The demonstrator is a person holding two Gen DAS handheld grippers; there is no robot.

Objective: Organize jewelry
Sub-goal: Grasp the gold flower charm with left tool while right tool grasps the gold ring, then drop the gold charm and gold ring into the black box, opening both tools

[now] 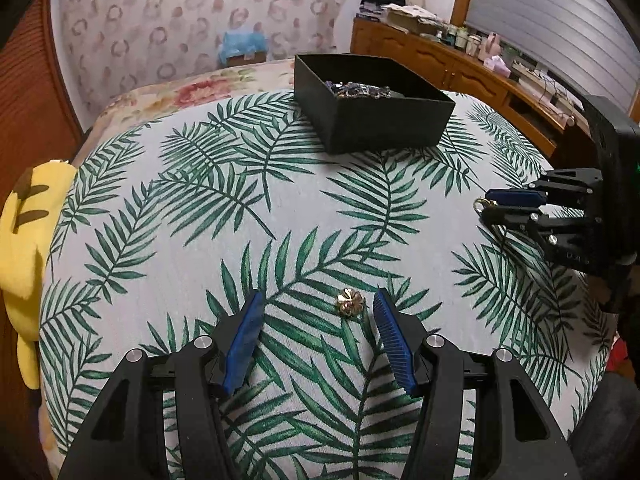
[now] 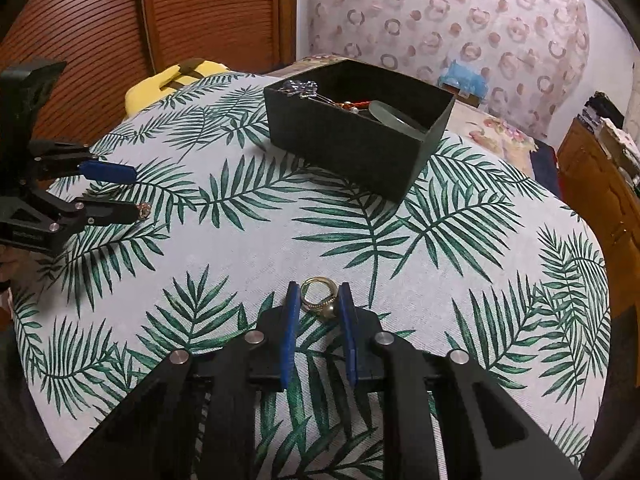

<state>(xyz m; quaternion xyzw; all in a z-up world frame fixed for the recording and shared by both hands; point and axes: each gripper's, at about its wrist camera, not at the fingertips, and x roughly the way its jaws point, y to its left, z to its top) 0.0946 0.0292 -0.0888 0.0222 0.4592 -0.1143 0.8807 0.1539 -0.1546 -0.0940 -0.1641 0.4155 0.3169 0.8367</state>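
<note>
A small gold flower-shaped piece (image 1: pixel 349 303) lies on the leaf-print cloth between the fingers of my open left gripper (image 1: pixel 319 294), close to the right pad and touching neither. From the right wrist view the left gripper (image 2: pixel 135 193) sits low at the table's left, the gold piece (image 2: pixel 144 210) at its lower fingertip. My right gripper (image 2: pixel 319 286) is shut on a gold ring (image 2: pixel 318 296) that rests on the cloth, both blue pads against it. The left wrist view shows the right gripper (image 1: pixel 487 204) with the ring (image 1: pixel 479 202) at its tips. A black open box (image 1: pixel 384 128) (image 2: pixel 340 152) holds several jewelry pieces.
A green bangle (image 2: pixel 394 118) and beaded pieces (image 1: pixel 360 90) lie in the box at the far side of the round table. A yellow plush (image 1: pixel 24 248) sits off the table's left edge. A wooden dresser (image 1: pixel 460 68) runs along the right wall.
</note>
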